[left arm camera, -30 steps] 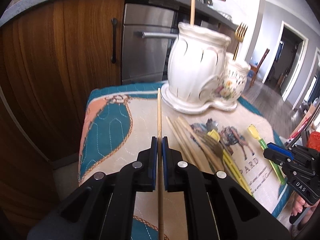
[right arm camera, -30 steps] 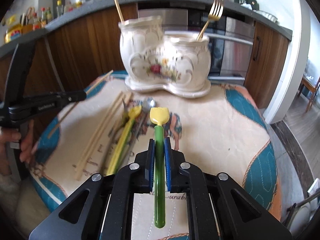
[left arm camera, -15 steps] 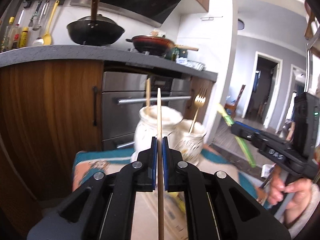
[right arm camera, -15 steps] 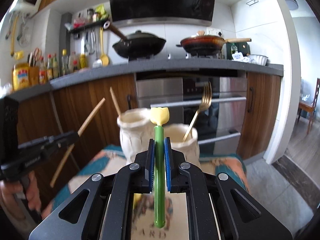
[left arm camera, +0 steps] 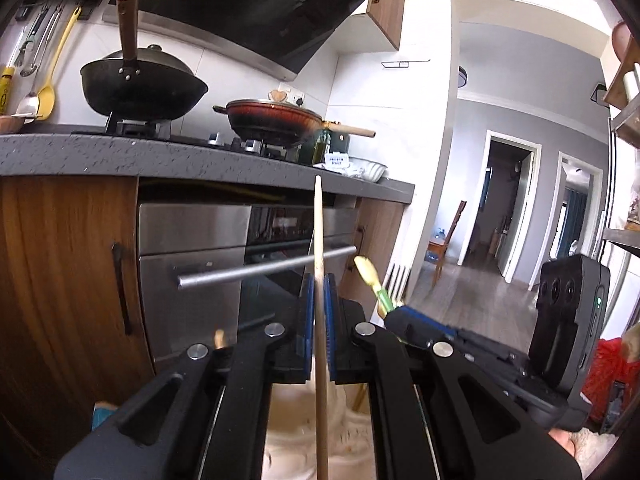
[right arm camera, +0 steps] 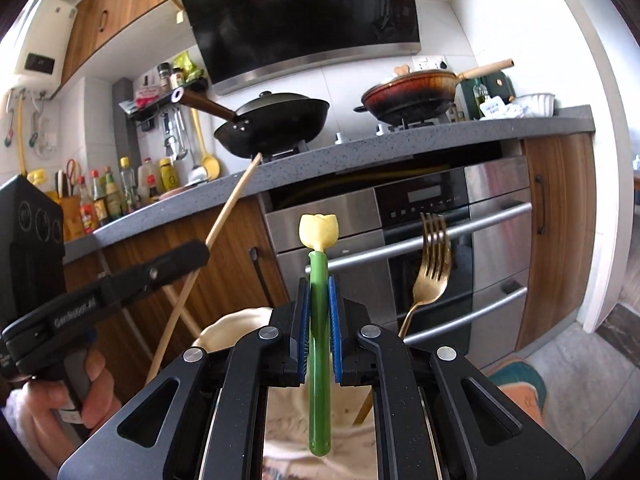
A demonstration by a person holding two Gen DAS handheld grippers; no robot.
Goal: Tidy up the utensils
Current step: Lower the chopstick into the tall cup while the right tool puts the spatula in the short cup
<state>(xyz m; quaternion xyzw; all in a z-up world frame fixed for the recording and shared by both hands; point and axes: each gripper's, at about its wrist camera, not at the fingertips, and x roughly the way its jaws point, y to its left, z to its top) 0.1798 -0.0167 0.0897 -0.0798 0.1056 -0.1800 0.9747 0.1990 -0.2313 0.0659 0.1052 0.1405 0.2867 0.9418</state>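
My left gripper (left arm camera: 319,284) is shut on a wooden chopstick (left arm camera: 319,220) that sticks up past the pads. Under its fingers lies the white ceramic holder (left arm camera: 292,420), with another chopstick tip (left arm camera: 219,338) poking out of it. My right gripper (right arm camera: 319,308) is shut on a green-handled utensil with a yellow tulip-shaped head (right arm camera: 319,232). It hovers over the holder's rim (right arm camera: 228,328), where a gold fork (right arm camera: 434,256) stands. In the right wrist view the left gripper (right arm camera: 192,254) appears at the left with its chopstick (right arm camera: 234,200). The left wrist view catches the right gripper (left arm camera: 394,314) at the right.
Straight ahead stands a steel oven (right arm camera: 424,240) between wooden cabinet doors (left arm camera: 68,260). The grey counter (left arm camera: 160,156) above carries a black wok (left arm camera: 140,84) and a brown pan (left arm camera: 276,120). A hand (right arm camera: 68,384) grips the left tool. An open doorway (left arm camera: 504,208) is at the right.
Both grippers have risen from the table with their utensils and tilted up toward level. The holder has slid from ahead to beneath the fingers, and the utensils lying on the table have left view.
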